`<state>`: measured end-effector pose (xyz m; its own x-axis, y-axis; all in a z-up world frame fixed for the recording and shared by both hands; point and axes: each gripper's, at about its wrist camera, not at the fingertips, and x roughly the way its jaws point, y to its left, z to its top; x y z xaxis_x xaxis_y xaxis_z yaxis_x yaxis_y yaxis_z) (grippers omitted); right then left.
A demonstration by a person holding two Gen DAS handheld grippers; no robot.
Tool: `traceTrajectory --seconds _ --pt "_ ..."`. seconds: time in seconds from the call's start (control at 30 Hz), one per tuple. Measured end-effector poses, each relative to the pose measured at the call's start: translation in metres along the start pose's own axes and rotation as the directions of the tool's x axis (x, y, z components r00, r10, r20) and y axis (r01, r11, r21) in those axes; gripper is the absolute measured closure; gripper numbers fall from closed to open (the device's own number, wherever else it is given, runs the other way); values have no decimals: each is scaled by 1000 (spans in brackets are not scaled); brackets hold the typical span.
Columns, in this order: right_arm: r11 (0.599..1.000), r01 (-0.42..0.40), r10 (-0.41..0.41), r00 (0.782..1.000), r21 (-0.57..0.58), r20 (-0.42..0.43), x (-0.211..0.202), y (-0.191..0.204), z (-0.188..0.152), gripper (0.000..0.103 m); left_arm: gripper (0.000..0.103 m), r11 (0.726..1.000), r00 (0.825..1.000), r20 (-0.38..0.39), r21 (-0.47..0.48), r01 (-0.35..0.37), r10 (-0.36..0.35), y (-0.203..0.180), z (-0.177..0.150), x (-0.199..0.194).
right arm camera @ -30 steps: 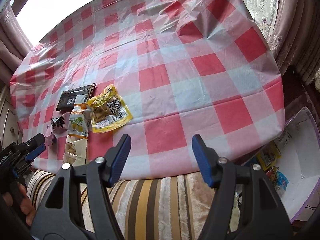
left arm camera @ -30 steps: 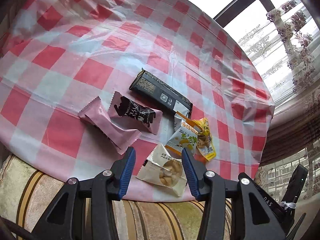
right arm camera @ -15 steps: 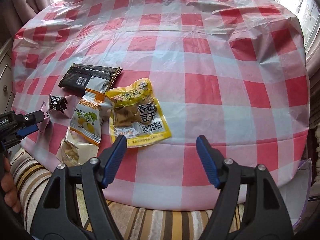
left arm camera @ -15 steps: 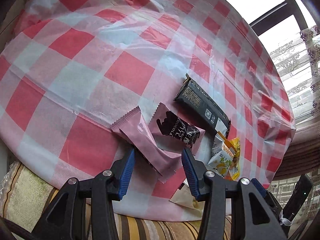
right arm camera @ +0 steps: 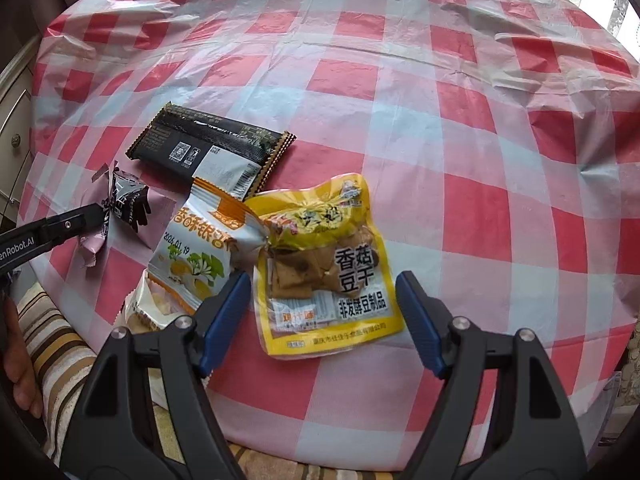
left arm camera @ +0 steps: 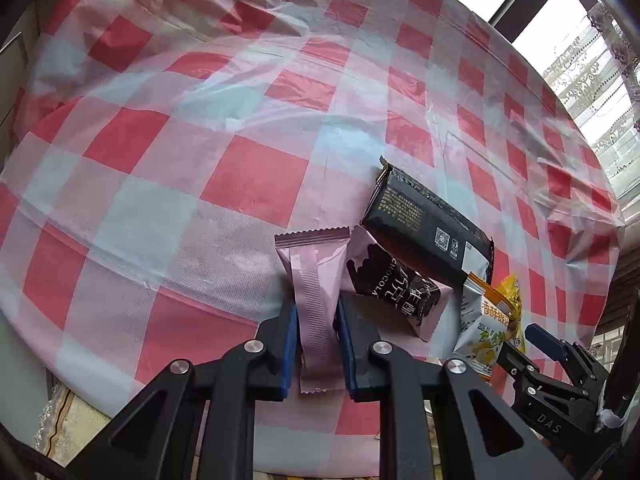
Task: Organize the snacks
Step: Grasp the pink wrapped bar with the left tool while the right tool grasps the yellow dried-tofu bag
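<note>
Closing on the pink packet [left arm camera: 316, 280] lengthwise near the table's [left arm camera: 160, 184] near edge, the left gripper [left arm camera: 318, 344] pinches it; the right gripper [right arm camera: 322, 312] is opening, straddling the yellow pouch [right arm camera: 326, 268] without touching it.

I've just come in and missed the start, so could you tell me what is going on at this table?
A person with a gripper in each hand is sorting snack packets on a checked tablecloth. The left gripper is closing on a plain pink packet, its pads against the wrapper. The right gripper is opening, its fingers either side of a yellow tofu packet that lies flat, not gripped. A black bar, a chocolate packet and an orange-and-white packet lie alongside.
</note>
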<state>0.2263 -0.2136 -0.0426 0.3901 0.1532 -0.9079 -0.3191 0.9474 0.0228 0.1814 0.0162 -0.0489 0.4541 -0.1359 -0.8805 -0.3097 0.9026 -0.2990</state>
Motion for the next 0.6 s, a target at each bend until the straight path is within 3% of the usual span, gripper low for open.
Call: traceTrajectory --seconds 0.27,0.6 --pt "1000 17 -17 1000 -9 -1 12 2 12 23 83 1000 1000 11 6 16 -16 0 -2 0" --pt "1000 20 -19 1000 -20 20 12 7 12 34 84 998 998 17 8 55 -55 1 -2 -1"
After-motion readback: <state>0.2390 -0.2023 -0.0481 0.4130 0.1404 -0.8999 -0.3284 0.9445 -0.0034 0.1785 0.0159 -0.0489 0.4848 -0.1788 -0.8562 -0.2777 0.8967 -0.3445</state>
